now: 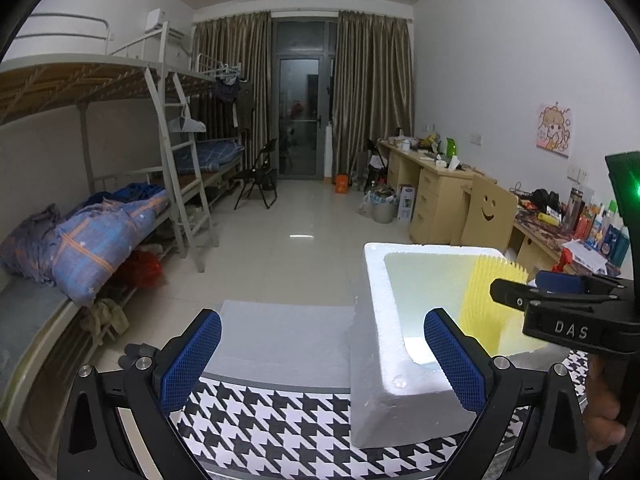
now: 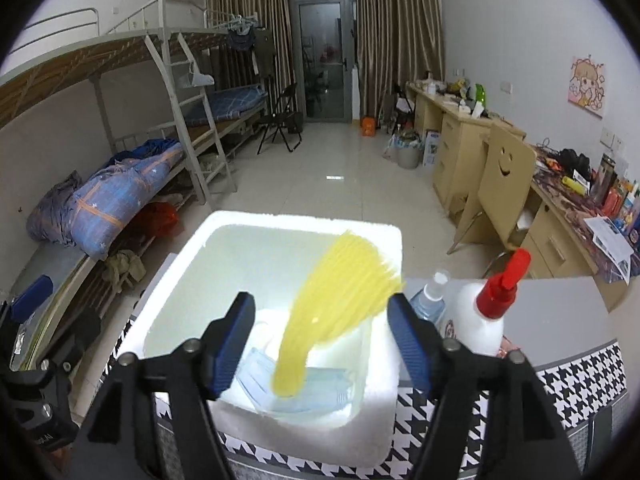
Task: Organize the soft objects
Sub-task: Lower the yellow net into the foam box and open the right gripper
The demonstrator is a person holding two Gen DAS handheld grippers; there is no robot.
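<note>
yellow mesh sleeve (image 2: pixel 340 300) in foam box (image 2: pixel 384 360) | right hand-held gripper (image 2: pixel 320 344) (jaws apart)

We see the yellow ridged piece (image 2: pixel 340 304) smeared by motion blur, its lower end covering part of the blue face masks (image 2: pixel 256 380) in the foam box (image 2: pixel 304 218). Small items crowding the far desk (image 1: pixel 434 170) are too small to name.

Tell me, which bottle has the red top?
The big white bottle beside the foam box. The smaller blue bottle next to it has a clear cap.
</note>
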